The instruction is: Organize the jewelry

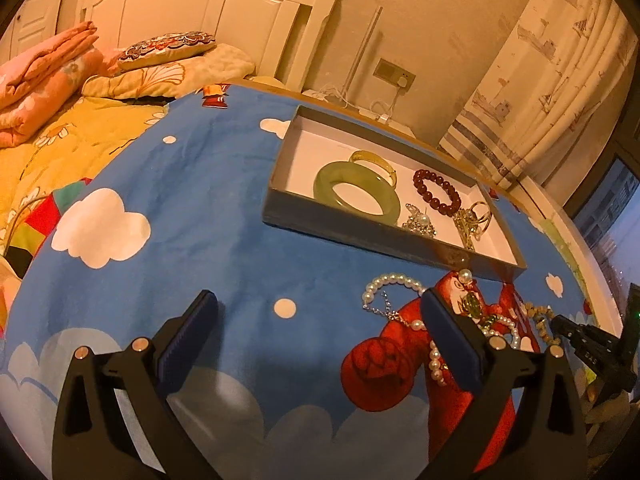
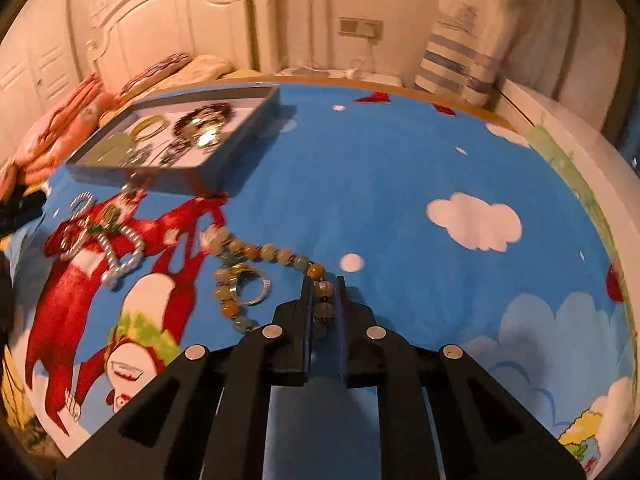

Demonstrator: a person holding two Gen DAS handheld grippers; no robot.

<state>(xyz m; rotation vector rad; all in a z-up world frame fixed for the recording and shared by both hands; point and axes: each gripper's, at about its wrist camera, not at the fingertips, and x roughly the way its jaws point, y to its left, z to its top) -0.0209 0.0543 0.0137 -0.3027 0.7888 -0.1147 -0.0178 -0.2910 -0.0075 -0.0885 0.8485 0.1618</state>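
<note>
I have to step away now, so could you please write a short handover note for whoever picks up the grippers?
Right gripper: shut on the multicoloured bead strand, which trails across the blue bedspread.
Left gripper: open, empty, above the bedspread.
Done: green bangle, gold bangle, red bead bracelet and small pieces lie in the tray.
Left: bead strand, pearl necklace, gold ring.
</note>
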